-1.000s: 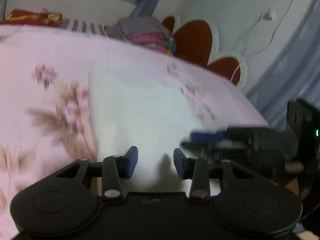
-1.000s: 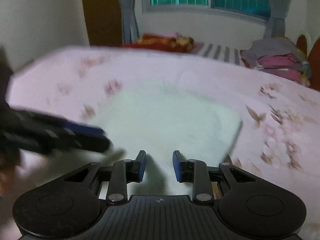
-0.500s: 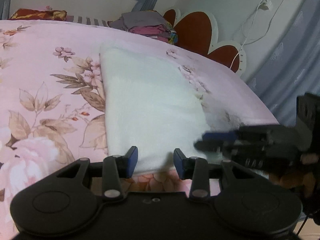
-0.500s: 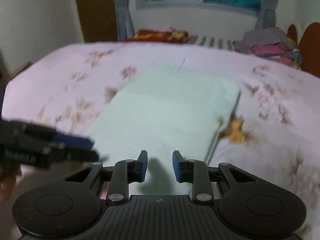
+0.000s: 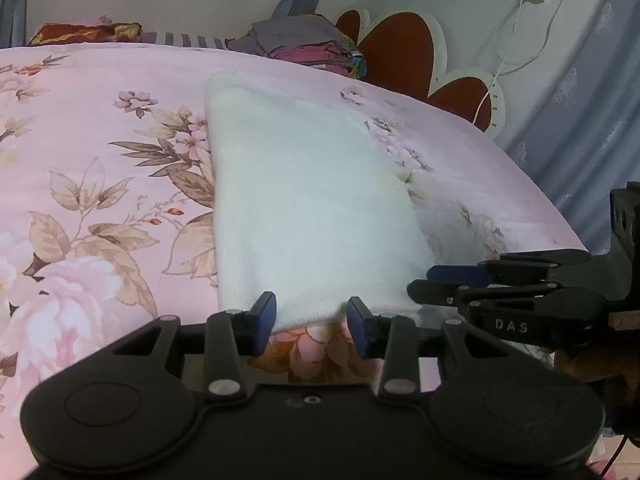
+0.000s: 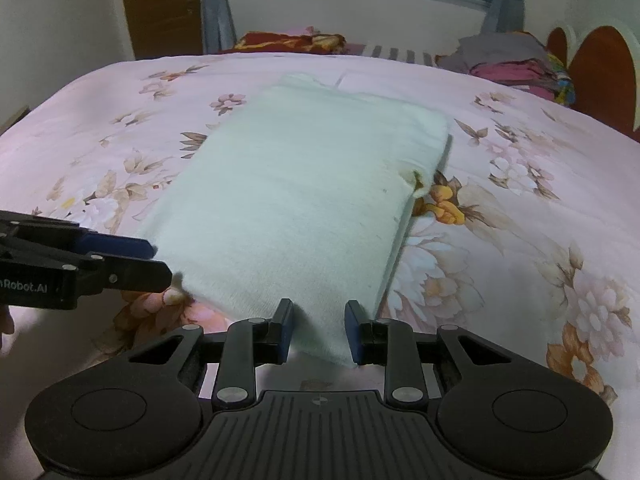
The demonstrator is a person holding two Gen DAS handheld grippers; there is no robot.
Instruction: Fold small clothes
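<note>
A white knitted garment [image 5: 304, 208] lies folded flat as a rectangle on the pink floral bedspread [image 5: 92, 184]; it also shows in the right wrist view [image 6: 296, 208]. My left gripper [image 5: 311, 320] is open and empty, its fingers on either side of the garment's near edge. My right gripper [image 6: 318, 330] is open and empty at the garment's near right corner. Each gripper shows from the side in the other's view: the right gripper [image 5: 424, 280] and the left gripper [image 6: 156, 260], both beside the garment's near edge.
A pile of folded clothes [image 6: 516, 60] sits at the far right of the bed by a red heart-shaped headboard [image 5: 404, 48]. A red patterned pillow [image 6: 288, 42] lies at the far end under the window. The bed's near edge is right below both grippers.
Both grippers have drawn back toward the near edge of the bed. The garment now lies farther ahead, with its whole folded shape in view. Both stayed open.
</note>
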